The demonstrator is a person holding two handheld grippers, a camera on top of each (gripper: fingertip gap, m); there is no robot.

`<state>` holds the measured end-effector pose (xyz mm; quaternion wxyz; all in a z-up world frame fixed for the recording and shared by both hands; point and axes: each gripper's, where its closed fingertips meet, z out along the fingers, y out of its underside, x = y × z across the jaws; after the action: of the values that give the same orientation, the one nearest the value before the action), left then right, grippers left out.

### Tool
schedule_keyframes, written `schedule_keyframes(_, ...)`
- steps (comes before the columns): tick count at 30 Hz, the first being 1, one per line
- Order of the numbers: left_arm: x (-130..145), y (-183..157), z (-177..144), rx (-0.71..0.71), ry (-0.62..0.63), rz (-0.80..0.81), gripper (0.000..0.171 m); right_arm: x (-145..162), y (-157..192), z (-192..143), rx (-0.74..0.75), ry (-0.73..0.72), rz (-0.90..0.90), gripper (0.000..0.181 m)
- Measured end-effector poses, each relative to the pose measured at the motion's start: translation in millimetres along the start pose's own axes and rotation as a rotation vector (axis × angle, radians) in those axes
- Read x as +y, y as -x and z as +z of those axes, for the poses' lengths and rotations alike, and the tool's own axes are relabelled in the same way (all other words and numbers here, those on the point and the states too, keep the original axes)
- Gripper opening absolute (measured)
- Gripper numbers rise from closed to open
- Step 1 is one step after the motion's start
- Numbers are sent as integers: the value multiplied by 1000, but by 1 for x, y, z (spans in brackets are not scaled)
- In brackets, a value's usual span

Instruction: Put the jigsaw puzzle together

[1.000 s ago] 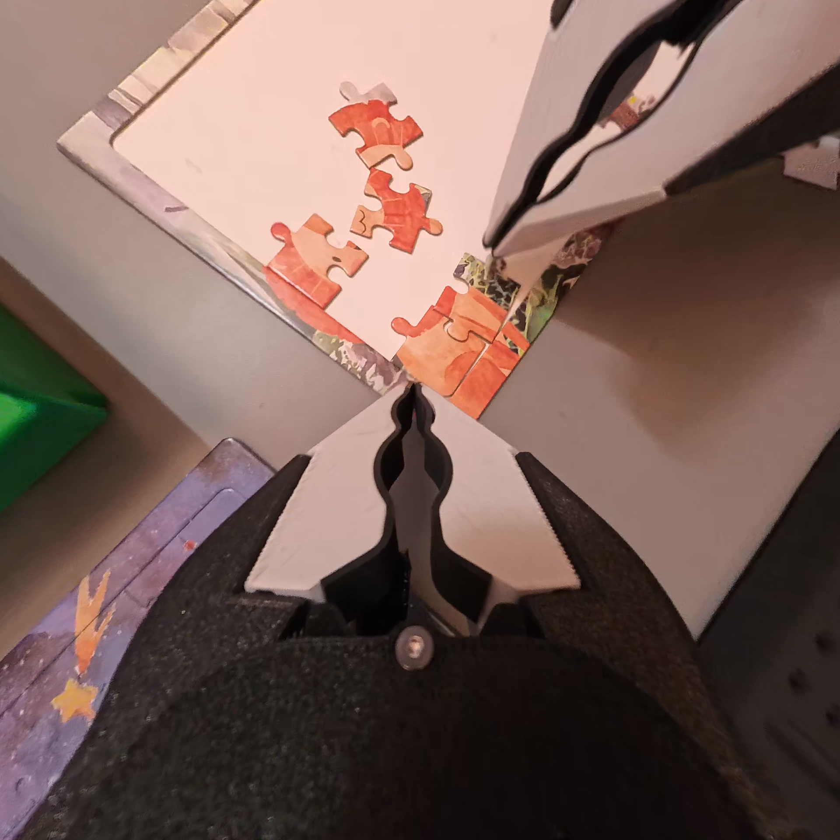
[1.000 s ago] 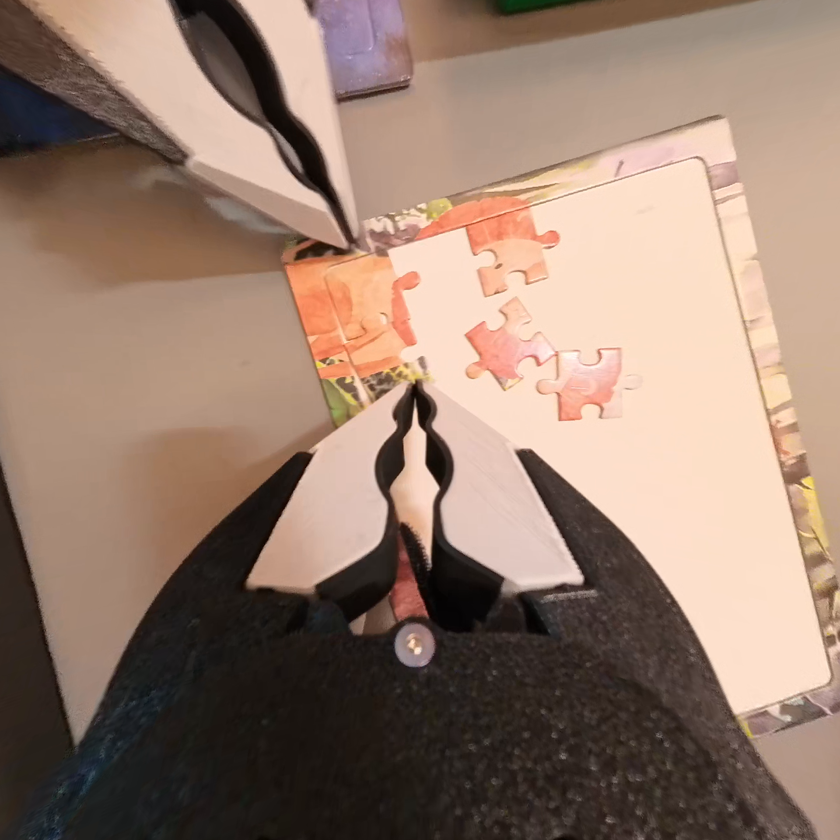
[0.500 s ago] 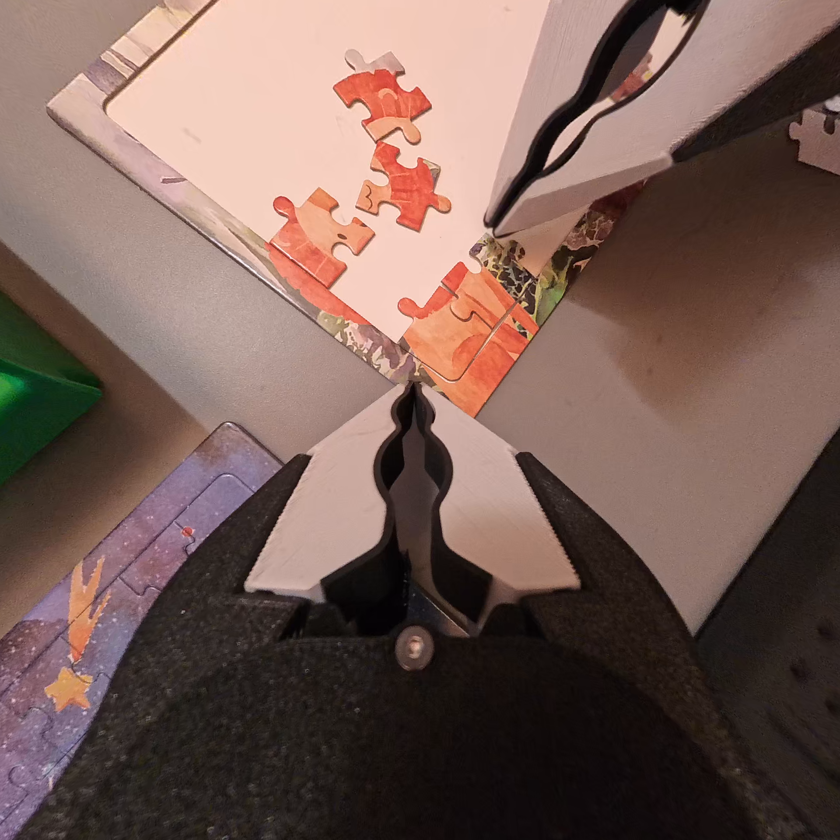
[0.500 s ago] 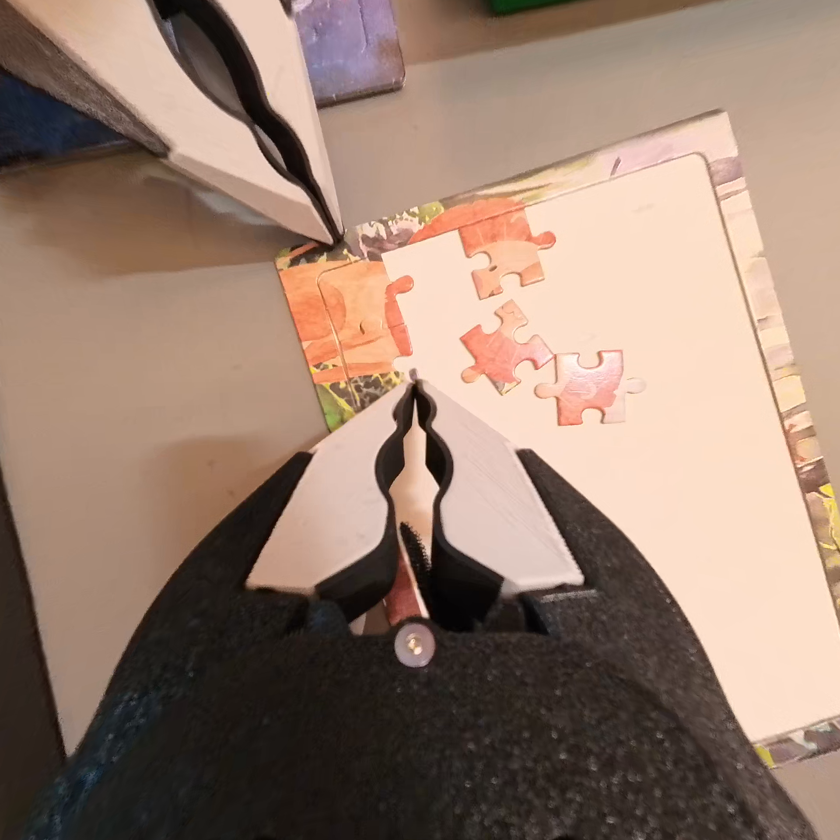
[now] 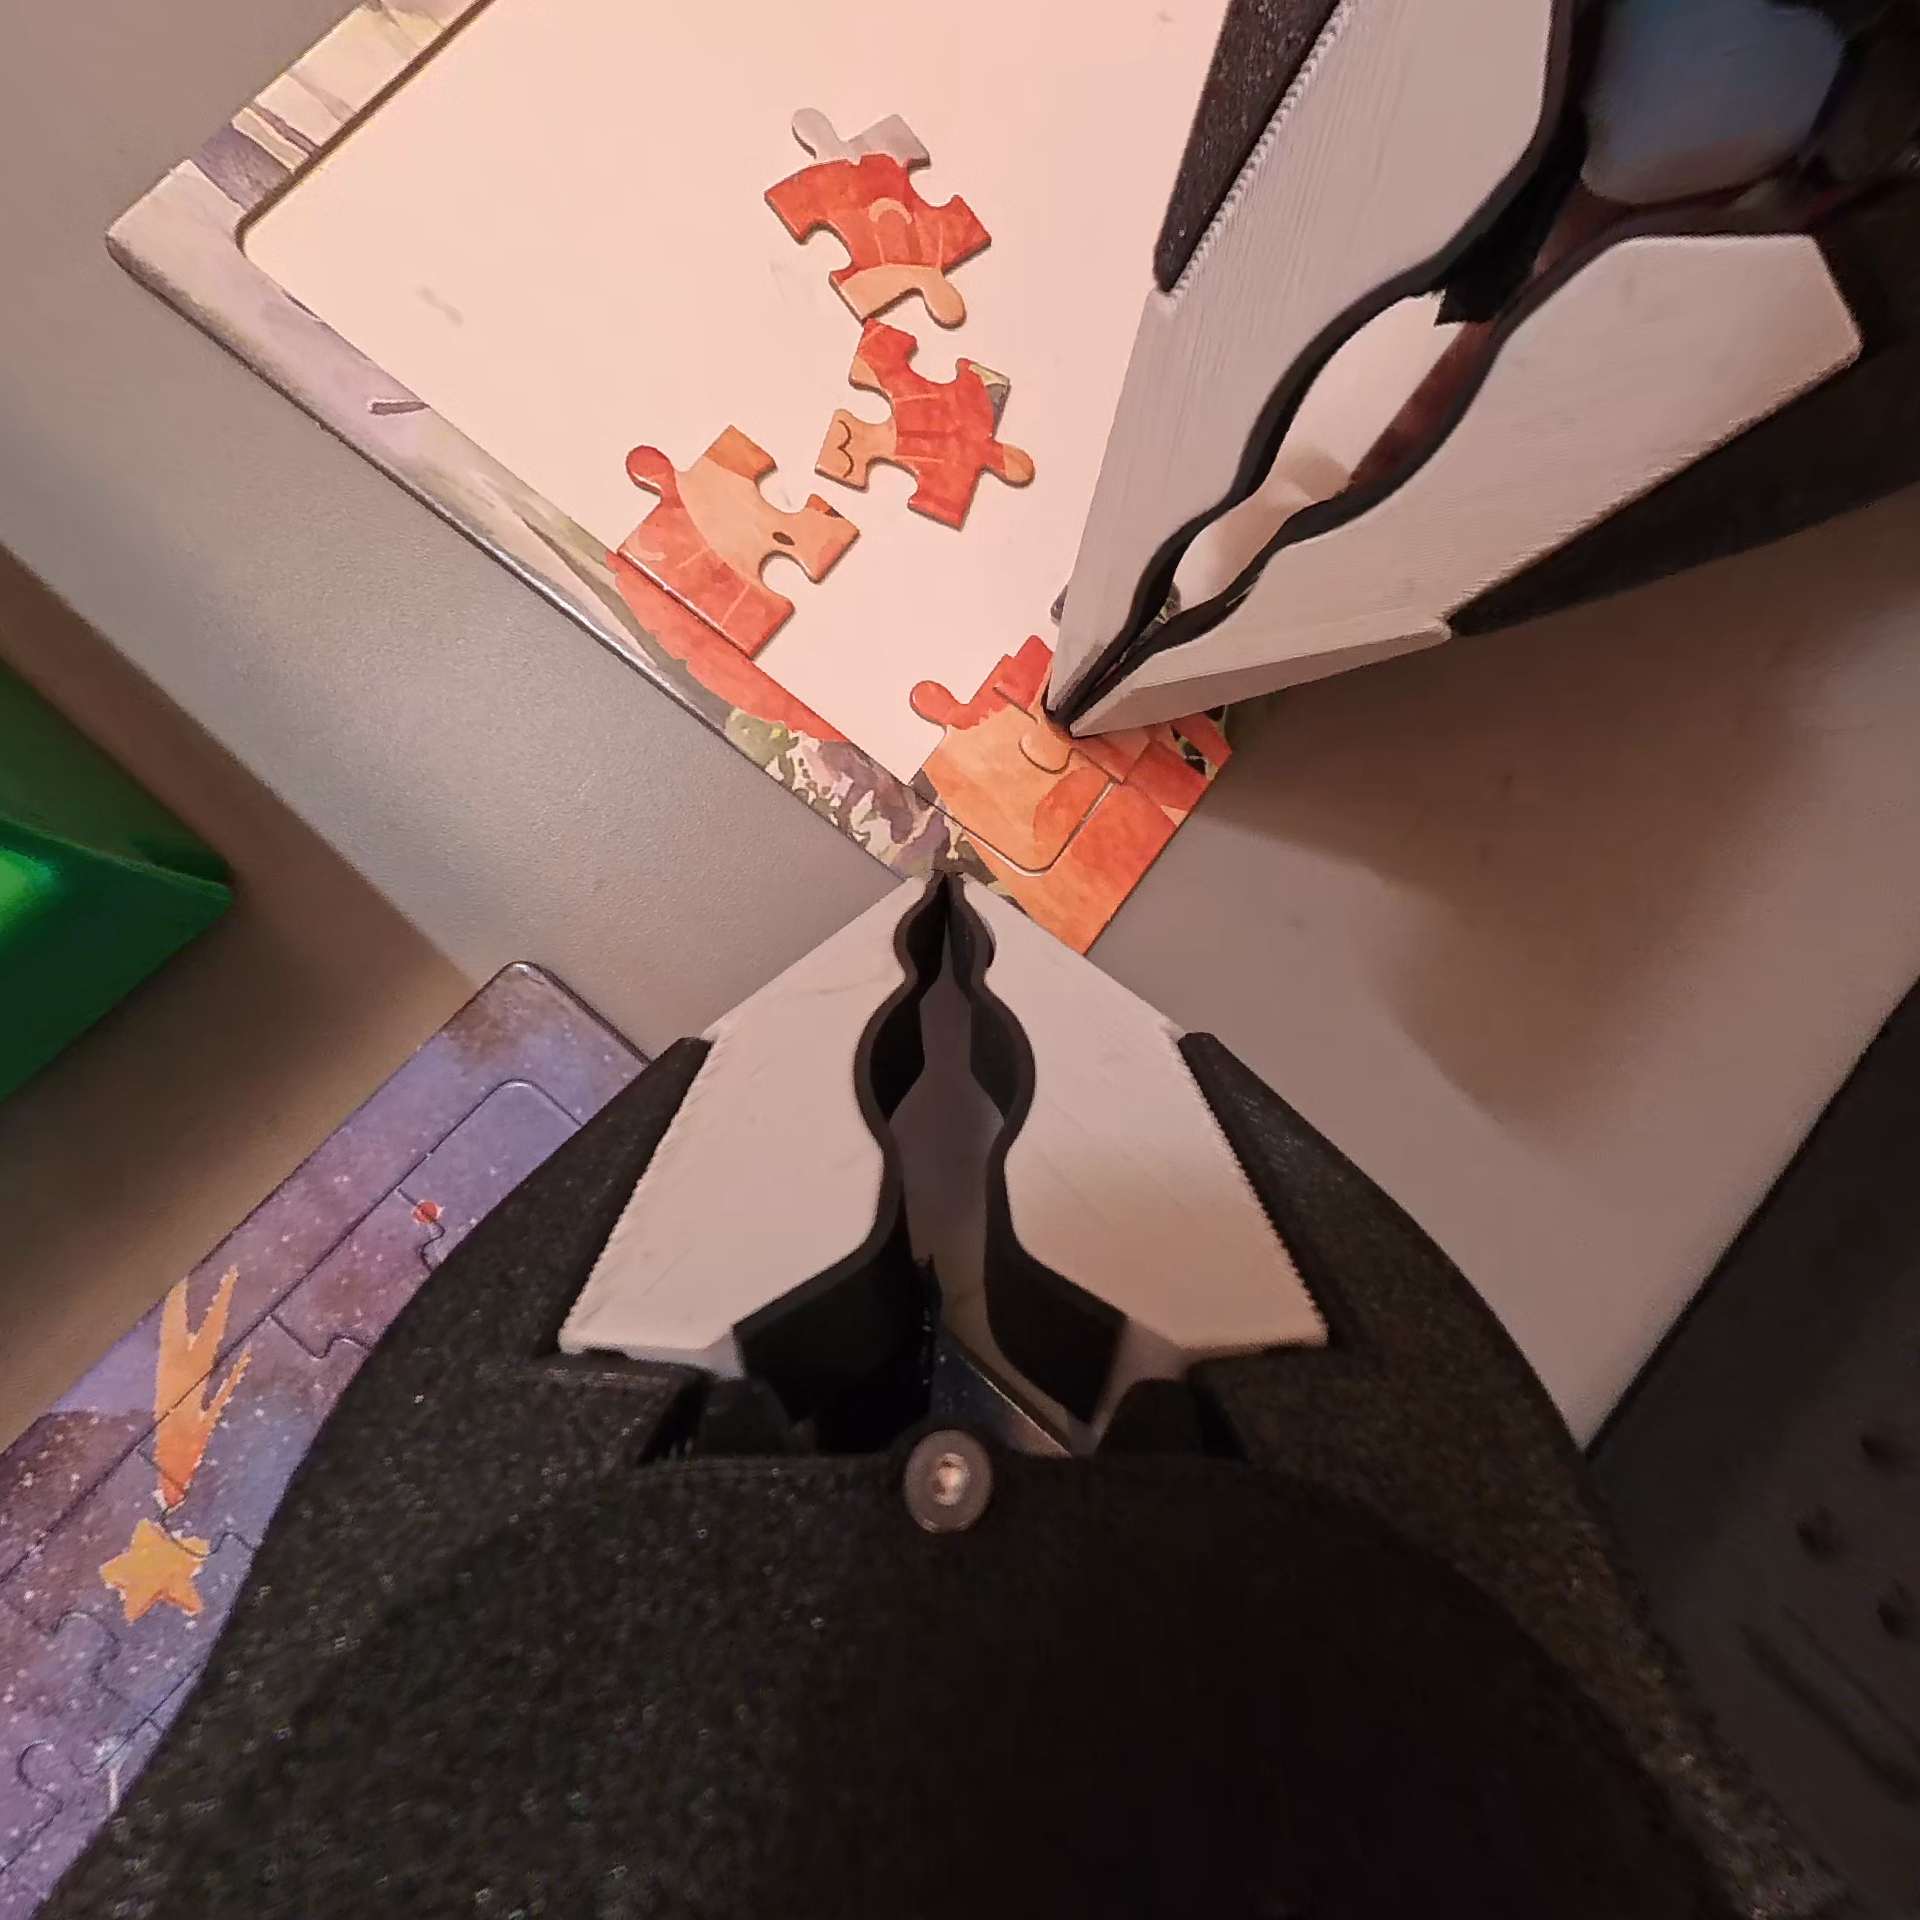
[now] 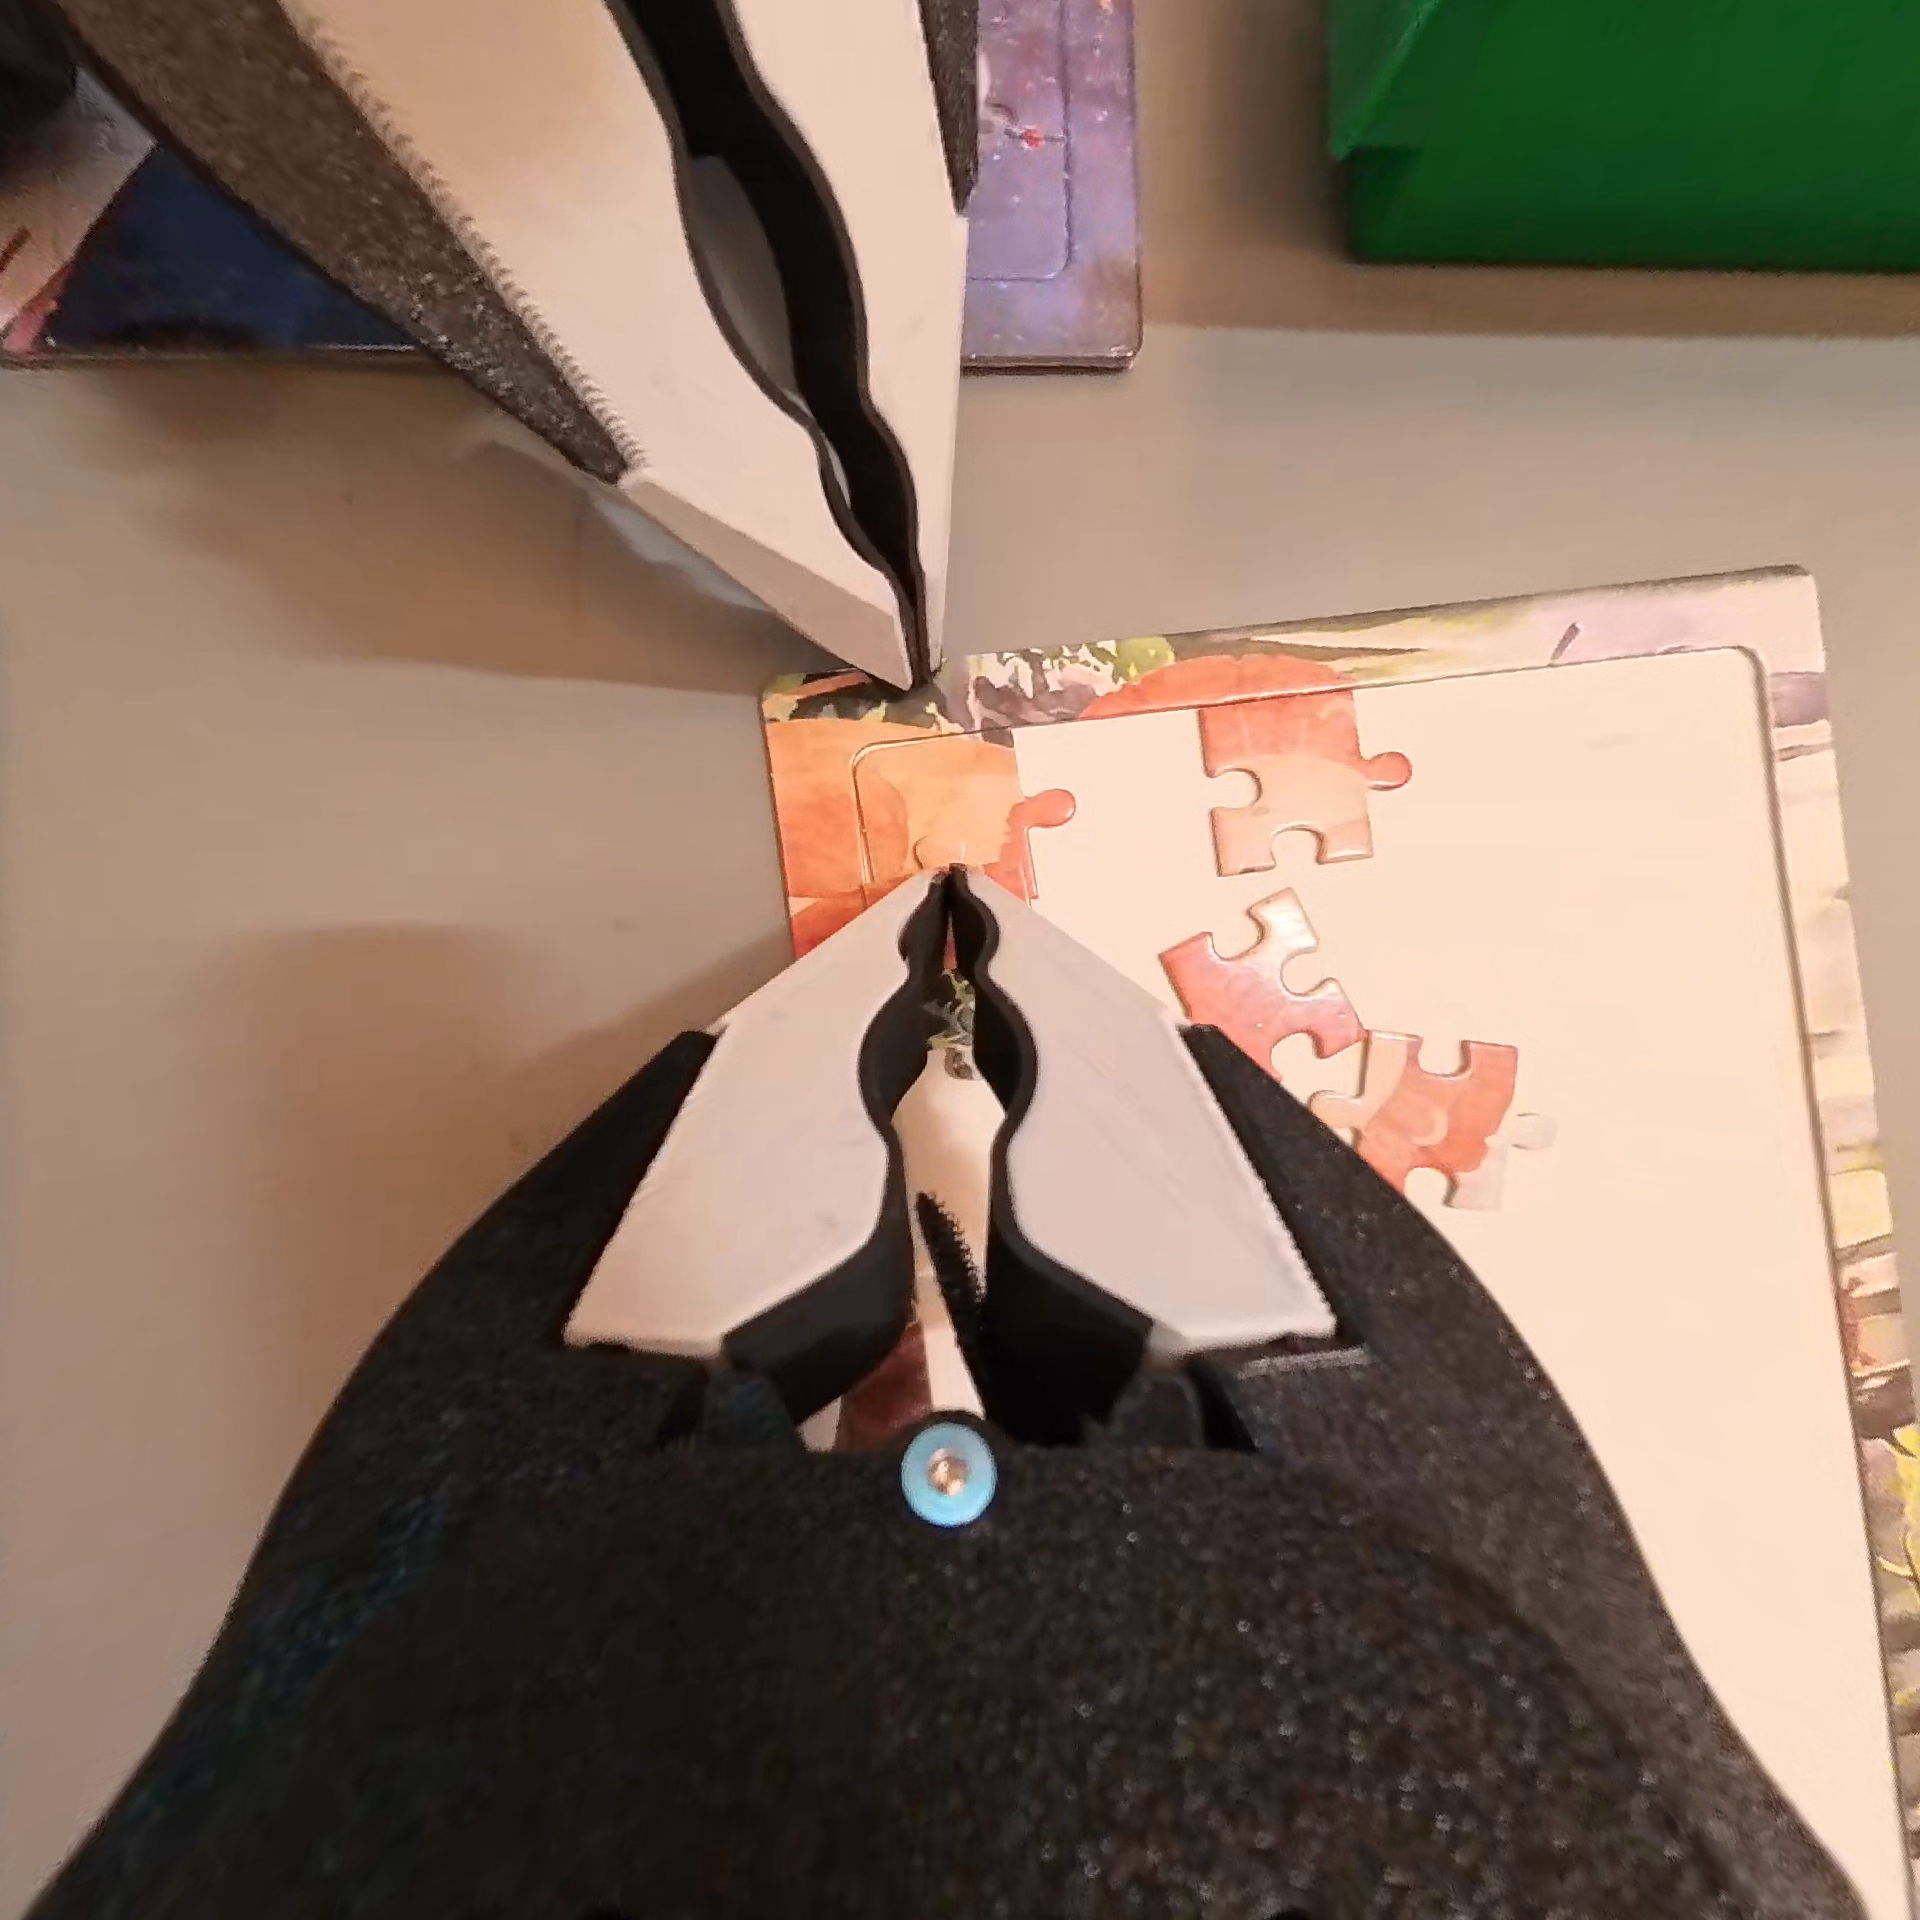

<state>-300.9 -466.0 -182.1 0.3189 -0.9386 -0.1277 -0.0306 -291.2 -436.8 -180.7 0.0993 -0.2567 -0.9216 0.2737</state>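
Note:
The puzzle tray [image 5: 343, 348] has a printed frame and a white inside; it also shows in the right wrist view [image 6: 1808, 935]. Orange pieces sit fitted in its near corner [image 5: 1029, 790] [image 6: 935, 800]. Three loose orange pieces lie on the white inside [image 5: 883, 223] [image 5: 925, 431] [image 5: 727, 540], also seen in the right wrist view [image 6: 1288, 790] [image 6: 1262, 982] [image 6: 1439, 1117]. My right gripper [image 6: 948, 878] [image 5: 1065, 717] is shut and empty, its tip on the fitted corner pieces. My left gripper [image 5: 945, 883] [image 6: 920, 675] is shut and empty, its tip at the tray's outer corner edge.
A purple starry puzzle board [image 5: 260, 1299] [image 6: 1049, 208] lies beside the tray. A green box [image 5: 83, 914] [image 6: 1621, 135] stands beyond it. A dark perforated surface [image 5: 1766, 1507] lies past the table's edge on the right. Only a small space, under 4 cm, lies between the two pairs of fingers.
Both grippers have come lower and closer to the tray's corner. The right tip has moved from the tray's edge onto the fitted orange pieces. Both stay shut.

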Motion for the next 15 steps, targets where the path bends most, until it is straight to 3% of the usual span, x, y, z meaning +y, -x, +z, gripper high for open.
schedule_keyframes(15, 0, 0, 0, 0, 0, -3, 0, 7, -4, -3, 17, 34, 24, 0)
